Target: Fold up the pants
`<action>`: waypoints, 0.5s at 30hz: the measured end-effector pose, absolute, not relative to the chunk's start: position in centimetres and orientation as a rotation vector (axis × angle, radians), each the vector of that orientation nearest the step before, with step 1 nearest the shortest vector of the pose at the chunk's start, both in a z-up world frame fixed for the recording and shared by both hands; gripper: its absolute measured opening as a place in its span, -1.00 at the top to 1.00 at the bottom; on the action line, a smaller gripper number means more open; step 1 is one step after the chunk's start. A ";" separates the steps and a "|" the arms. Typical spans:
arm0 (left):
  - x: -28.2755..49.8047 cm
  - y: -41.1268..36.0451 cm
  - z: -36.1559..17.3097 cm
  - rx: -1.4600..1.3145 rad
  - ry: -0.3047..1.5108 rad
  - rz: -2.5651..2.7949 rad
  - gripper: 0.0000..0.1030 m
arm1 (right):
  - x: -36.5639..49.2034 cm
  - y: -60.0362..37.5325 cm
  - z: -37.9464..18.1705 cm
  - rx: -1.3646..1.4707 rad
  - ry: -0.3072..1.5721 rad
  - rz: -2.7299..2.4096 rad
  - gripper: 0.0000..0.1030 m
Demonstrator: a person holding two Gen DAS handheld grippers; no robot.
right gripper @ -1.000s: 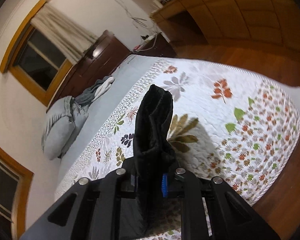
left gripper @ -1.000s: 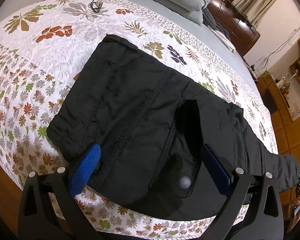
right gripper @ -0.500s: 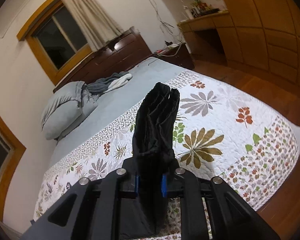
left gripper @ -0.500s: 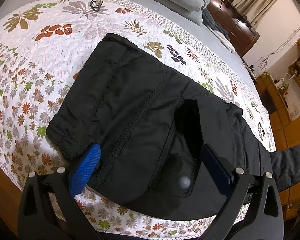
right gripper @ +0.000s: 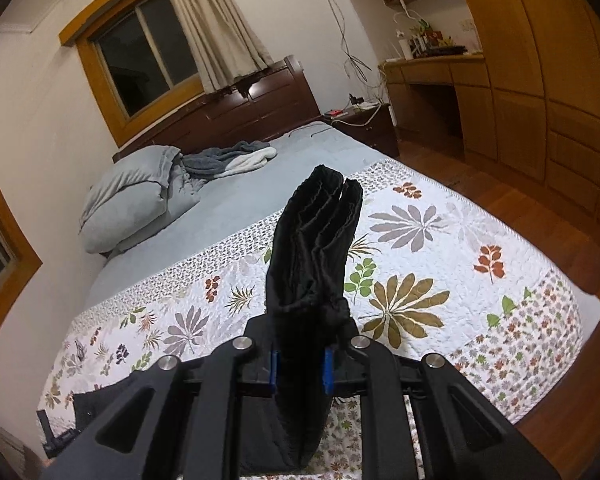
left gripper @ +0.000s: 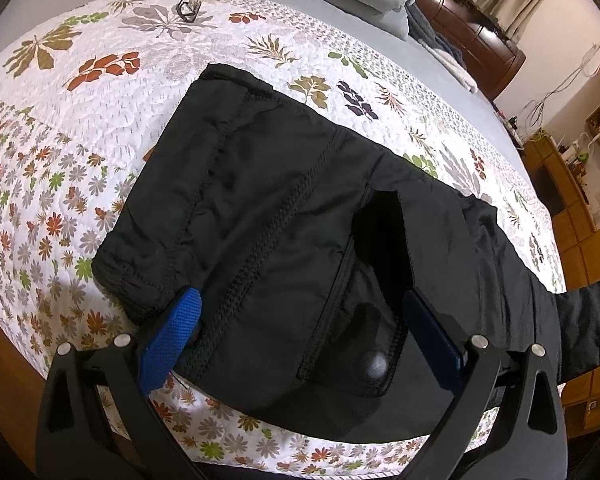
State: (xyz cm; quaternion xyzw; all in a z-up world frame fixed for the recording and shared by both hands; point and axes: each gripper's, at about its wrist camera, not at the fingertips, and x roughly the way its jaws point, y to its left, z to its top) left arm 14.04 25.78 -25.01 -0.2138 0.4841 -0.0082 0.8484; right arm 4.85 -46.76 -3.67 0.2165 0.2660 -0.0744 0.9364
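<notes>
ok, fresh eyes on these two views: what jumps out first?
The black pants dominate the left wrist view, spread flat on the leaf-print quilt, with the open left gripper straddling their near edge. In the right wrist view, the right gripper is shut on a bunched leg end that sticks up in front of the bed. A grey pillow sits by the dark headboard.

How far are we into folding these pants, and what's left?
Done: the black pants lie with the waist end flat on the floral quilt. In hand: the right gripper is shut on the bunched leg ends, held above the bed. The left gripper is open over the waist end, gripping nothing. Left: probably bring the legs over to the waist, then flatten; no crosswise fold shows yet.
</notes>
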 end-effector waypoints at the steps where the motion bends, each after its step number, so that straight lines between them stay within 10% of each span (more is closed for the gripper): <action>1: 14.0 25.7 -25.0 -0.448 1.022 -0.016 -0.95 | 4.8 -46.4 -3.5 0.425 0.541 -0.154 0.70; 15: 13.8 25.9 -25.1 -0.466 1.015 -0.028 -0.95 | 5.5 -43.2 -2.3 0.306 0.545 -0.138 0.70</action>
